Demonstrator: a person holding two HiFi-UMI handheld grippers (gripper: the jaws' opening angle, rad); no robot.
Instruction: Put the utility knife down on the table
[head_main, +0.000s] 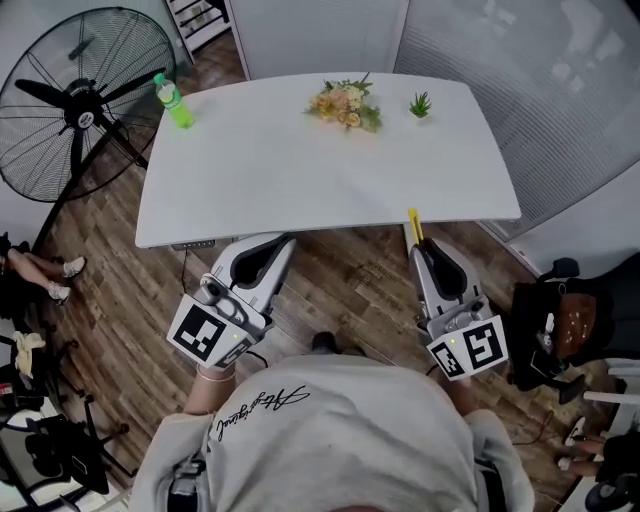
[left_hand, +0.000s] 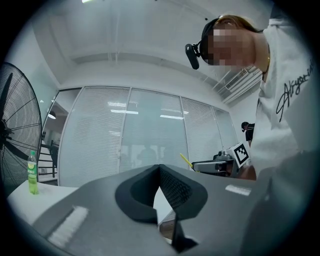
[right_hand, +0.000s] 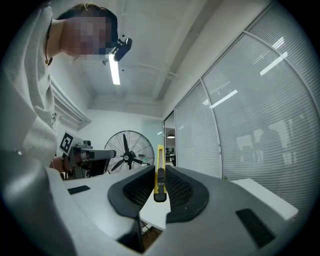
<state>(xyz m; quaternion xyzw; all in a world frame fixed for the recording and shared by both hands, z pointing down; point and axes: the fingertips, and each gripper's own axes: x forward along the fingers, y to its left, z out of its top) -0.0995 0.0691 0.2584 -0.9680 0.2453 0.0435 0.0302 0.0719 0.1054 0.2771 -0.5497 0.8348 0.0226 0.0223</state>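
Note:
The yellow utility knife (head_main: 413, 222) sticks forward out of my right gripper (head_main: 418, 243), which is shut on it just short of the near edge of the white table (head_main: 320, 170). In the right gripper view the knife (right_hand: 159, 160) stands upright on edge between the ribbed pads, its black slider showing, with the right gripper (right_hand: 159, 173) pointing level. My left gripper (head_main: 283, 240) hangs over the wooden floor near the table's front left edge. In the left gripper view its pads meet with nothing between them, so the left gripper (left_hand: 159, 170) is shut.
On the table stand a green bottle (head_main: 175, 102) at the far left, a flower bunch (head_main: 345, 103) and a small potted plant (head_main: 420, 104) at the back. A large black floor fan (head_main: 80, 110) stands left of the table. A dark chair with bags (head_main: 560, 320) is at my right.

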